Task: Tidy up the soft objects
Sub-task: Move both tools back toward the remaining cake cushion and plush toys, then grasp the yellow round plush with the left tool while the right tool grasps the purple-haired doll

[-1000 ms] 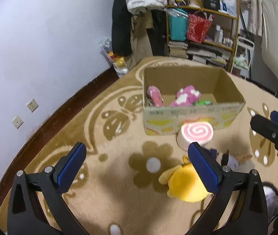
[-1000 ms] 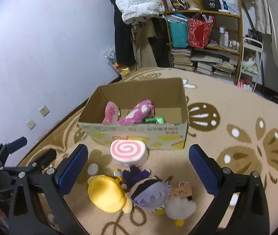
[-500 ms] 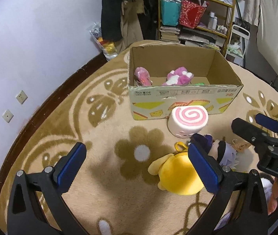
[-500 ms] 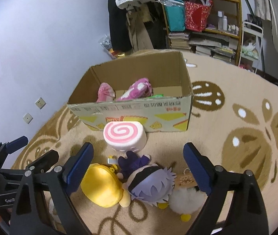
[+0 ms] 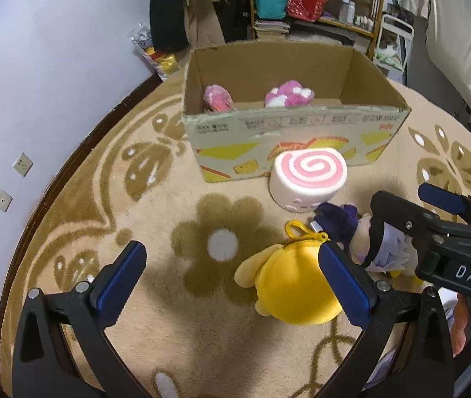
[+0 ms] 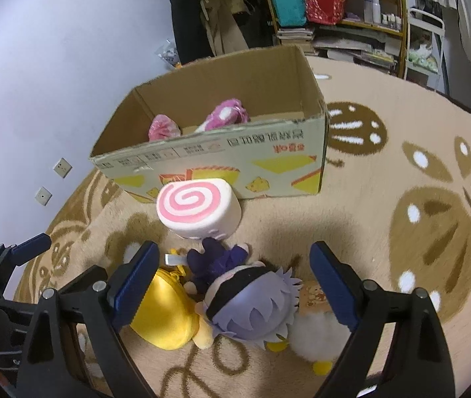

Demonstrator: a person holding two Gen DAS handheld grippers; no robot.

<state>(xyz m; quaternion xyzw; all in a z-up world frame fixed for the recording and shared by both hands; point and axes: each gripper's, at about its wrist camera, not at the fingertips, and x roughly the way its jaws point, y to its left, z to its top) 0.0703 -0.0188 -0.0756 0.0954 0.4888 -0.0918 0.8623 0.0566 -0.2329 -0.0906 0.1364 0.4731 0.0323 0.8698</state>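
Note:
A cardboard box [image 5: 288,132] [image 6: 235,156] stands on the rug with two pink plush toys [image 5: 288,96] [image 6: 225,116] inside. In front of it lie a pink-swirl roll cushion [image 5: 308,179] [image 6: 195,209], a yellow plush [image 5: 295,285] [image 6: 165,311], a purple-haired doll [image 5: 381,245] [image 6: 252,301] and a white fluffy toy [image 6: 315,335]. My left gripper [image 5: 235,285] is open and empty, low over the rug left of the yellow plush. My right gripper [image 6: 235,285] is open, its jaws astride the doll, just above it.
A patterned beige rug [image 5: 155,199] covers the floor. A lilac wall [image 5: 53,49] with two sockets runs along the left. Shelves [image 5: 318,6] with bags, books and bottles, and hanging clothes, stand behind the box.
Both grippers have moved down and forward toward the toys. The right gripper now straddles the purple-haired doll. The toys have not moved.

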